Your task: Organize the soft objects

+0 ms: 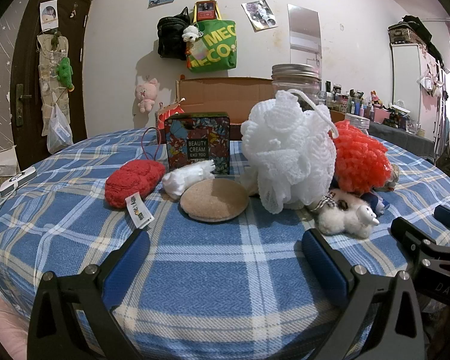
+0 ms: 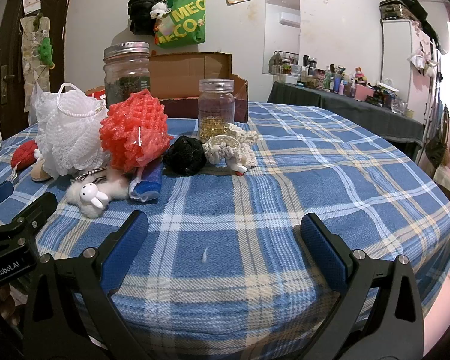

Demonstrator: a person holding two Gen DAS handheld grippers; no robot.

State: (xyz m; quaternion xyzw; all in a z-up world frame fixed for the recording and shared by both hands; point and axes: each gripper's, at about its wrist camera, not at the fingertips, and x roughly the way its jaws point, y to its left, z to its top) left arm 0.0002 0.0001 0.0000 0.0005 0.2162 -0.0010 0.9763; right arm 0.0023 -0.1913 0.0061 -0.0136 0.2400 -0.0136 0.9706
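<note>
Two open grippers hover over a heap of soft things on a blue plaid bedcover (image 2: 285, 162).

Both the left gripper (image 1: 225, 258) and the right gripper (image 2: 223, 240) hold their blue-padded jaws wide apart with nothing between them. Taking the big white mesh bath pouf (image 1: 288, 156) as landmark: a coral-red mesh pouf (image 1: 360, 162) presses against its right side, a round tan cork pad (image 1: 214, 199) lies just left of its base, a red knitted piece (image 1: 132, 181) further left, and a white fluffy rabbit toy (image 1: 348, 216) in front. Behind it stand a floral "Beauty Cream" tin (image 1: 198, 141) and an open brown cardboard box (image 1: 225, 93). The pouf is probably featherlight and squashy; its white cord loop (image 2: 75, 102) looks the surest hold. Yielding bedding under it may sag when pressed. Bags and pictures hang on the white wall behind.
</note>
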